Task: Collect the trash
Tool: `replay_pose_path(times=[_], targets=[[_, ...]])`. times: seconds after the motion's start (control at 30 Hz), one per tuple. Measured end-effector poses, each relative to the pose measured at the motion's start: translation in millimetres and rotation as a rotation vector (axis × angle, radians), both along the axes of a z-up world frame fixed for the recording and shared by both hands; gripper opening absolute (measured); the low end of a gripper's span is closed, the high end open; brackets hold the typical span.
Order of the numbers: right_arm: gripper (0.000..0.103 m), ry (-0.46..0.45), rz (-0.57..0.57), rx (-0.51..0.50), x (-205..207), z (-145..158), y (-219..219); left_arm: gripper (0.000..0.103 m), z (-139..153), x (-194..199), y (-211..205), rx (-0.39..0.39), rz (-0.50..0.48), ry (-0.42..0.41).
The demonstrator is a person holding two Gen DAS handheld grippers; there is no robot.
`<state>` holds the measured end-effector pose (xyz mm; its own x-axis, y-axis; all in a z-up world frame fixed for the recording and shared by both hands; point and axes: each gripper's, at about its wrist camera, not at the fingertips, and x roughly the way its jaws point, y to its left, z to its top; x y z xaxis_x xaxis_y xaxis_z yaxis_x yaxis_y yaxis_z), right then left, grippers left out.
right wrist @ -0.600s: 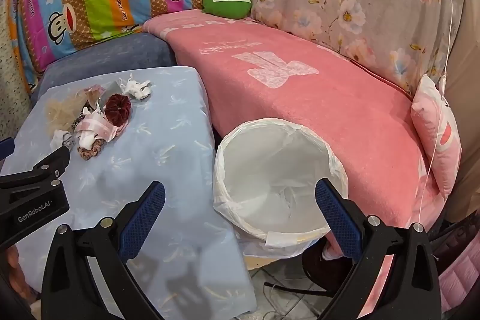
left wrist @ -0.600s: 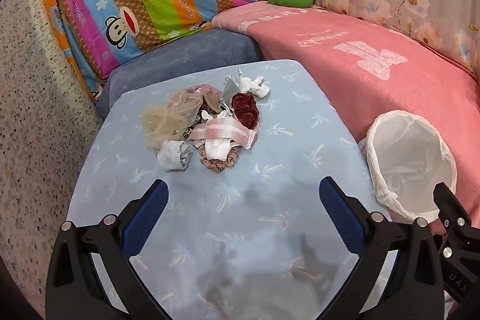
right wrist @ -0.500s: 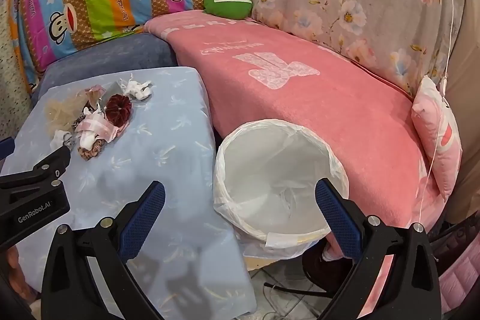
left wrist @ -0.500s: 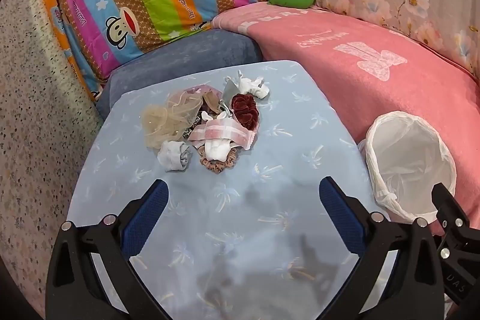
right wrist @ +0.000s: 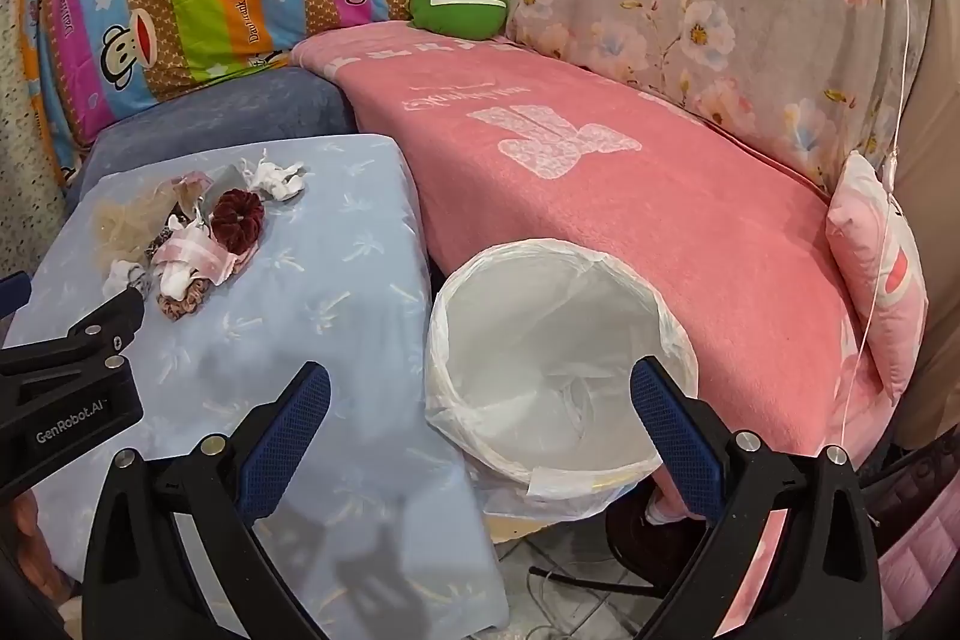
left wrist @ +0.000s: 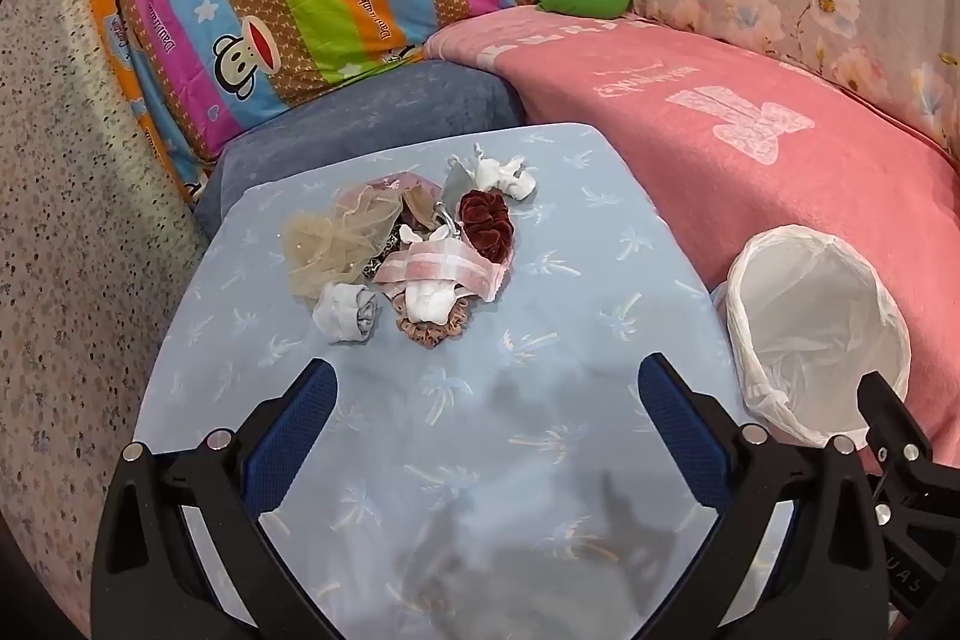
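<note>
Matte black plastic frames on both: left gripper (left wrist: 487, 388) and right gripper (right wrist: 480, 391). Blue, finely textured pads (left wrist: 288, 436) lining each finger's inner face. Round silver screws at the finger joints. White "GenRobot.AI" lettering on the left unit's side; white letters, partly cut off, on the right unit's side.

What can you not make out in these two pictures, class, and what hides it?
- Bin base: right wrist view, hidden by its white liner and the right tongs.
- Items low in the trash pile: left wrist view, covered by upper pieces.
- Table near edge: cut off behind the left tongs.
</note>
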<state>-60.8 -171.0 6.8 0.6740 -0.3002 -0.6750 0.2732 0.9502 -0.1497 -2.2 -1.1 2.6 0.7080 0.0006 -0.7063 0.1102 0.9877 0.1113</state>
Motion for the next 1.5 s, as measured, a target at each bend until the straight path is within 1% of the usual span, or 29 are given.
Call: replay_pose_path(times=[0.73, 1.17, 1.5], targets=[[0.097, -0.004, 0.000, 0.001, -4.2, -0.1, -7.7, 0.096, 4.7, -0.9, -4.8, 0.001, 0.020, -0.004], [0.097, -0.014, 0.008, -0.003, -5.0, 6.6, -1.2, 0.096, 8.6, -2.2, -1.1, 0.000, 0.036, -0.018], [0.097, -0.016, 0.019, 0.000, -5.3, 9.1, 0.9, 0.096, 8.2, -4.5, -2.6, 0.015, 0.041, -0.036]])
